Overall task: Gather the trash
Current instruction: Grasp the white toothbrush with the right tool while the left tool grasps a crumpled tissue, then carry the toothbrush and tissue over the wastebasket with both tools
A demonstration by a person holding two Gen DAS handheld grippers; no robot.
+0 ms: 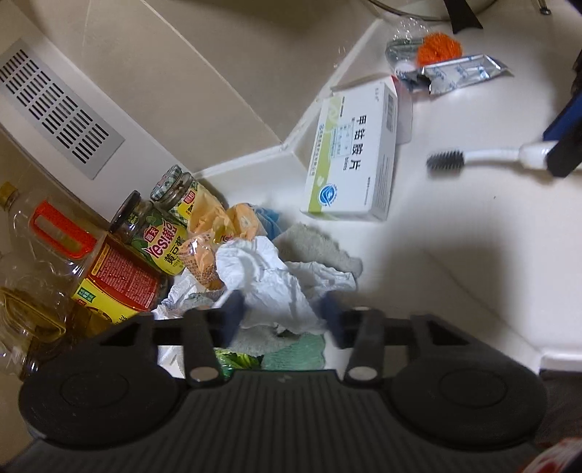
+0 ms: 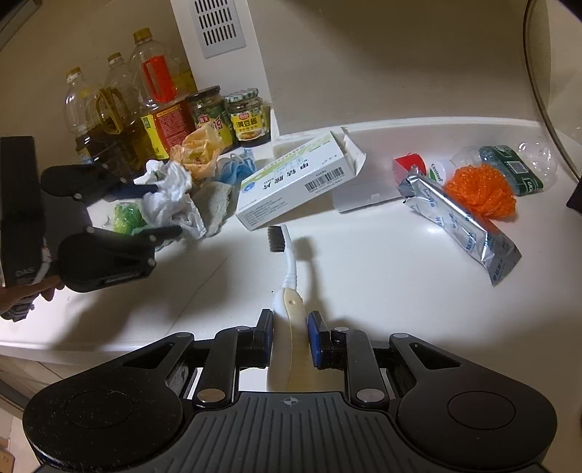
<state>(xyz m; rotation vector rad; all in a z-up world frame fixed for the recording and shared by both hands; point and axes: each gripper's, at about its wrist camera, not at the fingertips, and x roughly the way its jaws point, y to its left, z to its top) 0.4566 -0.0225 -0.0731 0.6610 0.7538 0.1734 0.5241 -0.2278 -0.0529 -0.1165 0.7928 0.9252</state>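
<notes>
the left tongs (image 1: 282, 314) reach into a heap of trash at the left end of the white surface (image 2: 363, 262). a crumpled white tissue (image 1: 269, 280) lies between its two fingers (image 1: 234, 309), which stand close on each side of it; the frames do not make clear if the pads already press on it, so i cannot tell if it is held. under the tissue are a grey cloth (image 1: 320, 247), something green (image 2: 127, 216) and orange wrappers (image 1: 214, 233). behind the heap stand two jars (image 2: 225, 112) and several oil bottles (image 2: 152, 91), against a wall panel with a vent (image 2: 218, 25).

the right tongs (image 2: 291, 333) are narrowly closed on the yellowish handle of a toothbrush (image 2: 289, 254). the brush points away from the tongs, its dark bristles near a white medicine box (image 2: 298, 178). the box lies flat with one end flap open, in the middle of the surface and just beside the cloth. the toothbrush throws a shadow on the surface next to it.

further to the right lie a silver foil pack (image 2: 462, 225), an orange mesh ball (image 2: 480, 193) touching the pack, and a clear crushed bottle (image 2: 509, 163) with a dark green label behind the ball. a small red and white thing (image 2: 411, 163) sits at the near end of the foil pack; what it is i cannot tell.

at the left edge of the right wrist view a hand (image 2: 25, 294) holds the grip of the left tongs.
</notes>
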